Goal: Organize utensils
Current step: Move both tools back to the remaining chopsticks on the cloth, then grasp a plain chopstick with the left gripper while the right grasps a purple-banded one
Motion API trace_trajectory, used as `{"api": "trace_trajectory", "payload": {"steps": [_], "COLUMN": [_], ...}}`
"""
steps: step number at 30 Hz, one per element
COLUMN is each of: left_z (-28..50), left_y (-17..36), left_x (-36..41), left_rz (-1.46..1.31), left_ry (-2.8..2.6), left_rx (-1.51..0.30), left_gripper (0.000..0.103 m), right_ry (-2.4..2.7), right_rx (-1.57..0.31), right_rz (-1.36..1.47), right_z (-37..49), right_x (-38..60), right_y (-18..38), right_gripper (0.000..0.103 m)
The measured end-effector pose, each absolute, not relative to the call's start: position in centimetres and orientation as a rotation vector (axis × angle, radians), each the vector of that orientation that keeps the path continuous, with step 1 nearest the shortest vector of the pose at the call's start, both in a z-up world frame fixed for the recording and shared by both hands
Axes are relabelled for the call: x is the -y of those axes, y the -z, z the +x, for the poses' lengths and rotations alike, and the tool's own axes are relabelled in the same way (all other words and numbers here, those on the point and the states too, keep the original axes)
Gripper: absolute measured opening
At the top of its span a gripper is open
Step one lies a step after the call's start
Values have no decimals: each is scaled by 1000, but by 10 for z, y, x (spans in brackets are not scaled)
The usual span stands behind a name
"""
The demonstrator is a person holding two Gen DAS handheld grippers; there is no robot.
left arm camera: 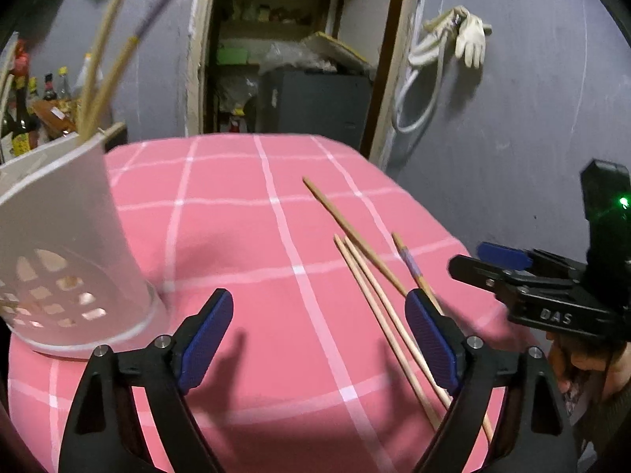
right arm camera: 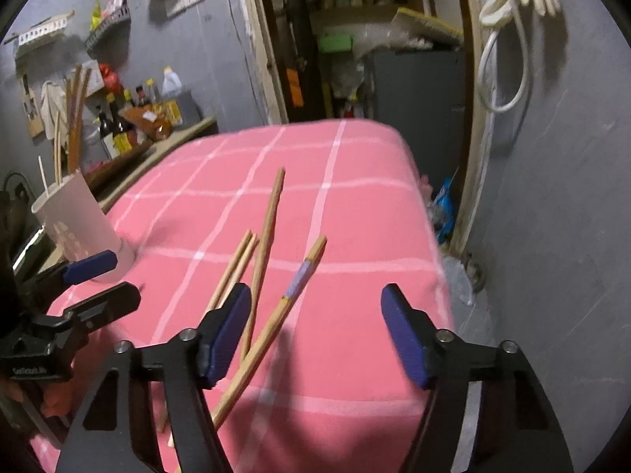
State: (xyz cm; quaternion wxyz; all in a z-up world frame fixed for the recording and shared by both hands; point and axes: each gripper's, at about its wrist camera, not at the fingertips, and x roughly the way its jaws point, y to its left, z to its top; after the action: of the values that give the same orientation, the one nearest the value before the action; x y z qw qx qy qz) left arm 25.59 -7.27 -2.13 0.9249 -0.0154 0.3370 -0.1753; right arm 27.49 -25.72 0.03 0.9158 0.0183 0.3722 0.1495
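Several wooden chopsticks (left arm camera: 370, 283) lie loose on the pink checked cloth (left arm camera: 244, 236), one with a purple band (right arm camera: 296, 282). A white perforated utensil holder (left arm camera: 67, 244) stands at the left with more chopsticks upright in it; it also shows in the right wrist view (right arm camera: 79, 224). My left gripper (left arm camera: 319, 339) is open over the cloth between holder and sticks, with two pale sticks running under its right finger. My right gripper (right arm camera: 315, 335) is open above the banded chopstick, which lies by its left pad (right arm camera: 228, 331). Nothing is held.
The cloth-covered table ends at the right and far side. Behind it is an open doorway with a grey cabinet (left arm camera: 315, 106) and clutter. Gloves and a hose (left arm camera: 469, 39) hang on the grey wall. Bottles (right arm camera: 118, 126) crowd a shelf at the left.
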Motion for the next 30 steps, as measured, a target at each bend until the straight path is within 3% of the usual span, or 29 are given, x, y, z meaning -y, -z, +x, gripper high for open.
{"api": "trace_trajectory", "payload": {"steps": [1,6,10,17,24,27,30], "left_z": [258,273,287,305,315,314,314], "left_y": [24,33,41,47,48,47,47], "left_x": [75,86,94,102,111,111,112], "left_rz": [-28,-14,-9,-5,10,12,20], "left_ry": [365,390,403,398,401,416,421], "left_rx": [-710,-799,-862,-893,-917,-925,-937], "left_gripper": [82,60,52,34,26,17,14], "right_ry": [-318,-349,-360,-371,-358,-366,-373], "right_rx": [-785,-838,-872,-928,-948,-944,-947], "right_rz": [37,27,26,27,-18,-4,2], "right_z": [278,290,300,312,322,320,319], "right_x": [256,251,250,248,241,246,248], "right_y": [3,10,14,21,21,21,21], "right_gripper": [56,47,41,38,37,18,16]}}
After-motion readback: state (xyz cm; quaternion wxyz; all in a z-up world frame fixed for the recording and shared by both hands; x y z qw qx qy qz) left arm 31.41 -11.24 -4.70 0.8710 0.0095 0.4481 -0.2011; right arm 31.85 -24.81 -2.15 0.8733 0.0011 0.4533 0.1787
